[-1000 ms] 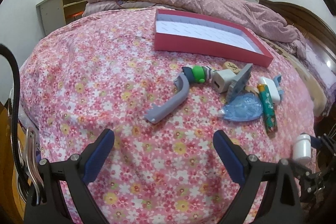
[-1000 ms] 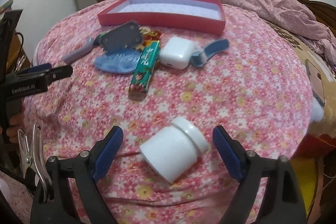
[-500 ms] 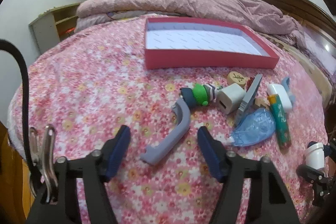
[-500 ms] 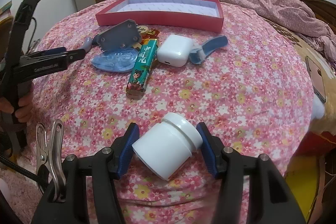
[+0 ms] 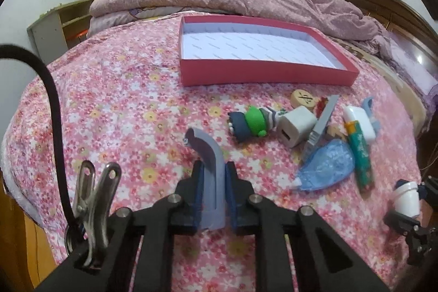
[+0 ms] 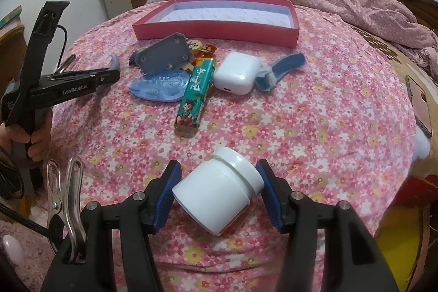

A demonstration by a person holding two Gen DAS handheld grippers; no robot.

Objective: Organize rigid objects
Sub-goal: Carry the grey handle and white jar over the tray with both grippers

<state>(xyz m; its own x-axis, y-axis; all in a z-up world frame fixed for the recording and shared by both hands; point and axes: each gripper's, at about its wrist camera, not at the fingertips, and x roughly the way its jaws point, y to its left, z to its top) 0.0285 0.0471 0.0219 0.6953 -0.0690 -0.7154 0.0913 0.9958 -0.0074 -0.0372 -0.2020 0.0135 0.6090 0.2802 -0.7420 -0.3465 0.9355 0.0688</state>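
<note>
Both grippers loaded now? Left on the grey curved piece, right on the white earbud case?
Not quite. The right hand-held gripper is shut on the white jar, per the right wrist view. The earbud case lies on the bedspread. Left hand-held gripper grips the grey curved piece.

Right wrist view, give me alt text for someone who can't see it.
The right gripper clamps a tilted white jar above a pink floral bedspread. Beyond lie a green tube, white earbud case and an empty red tray.
</note>
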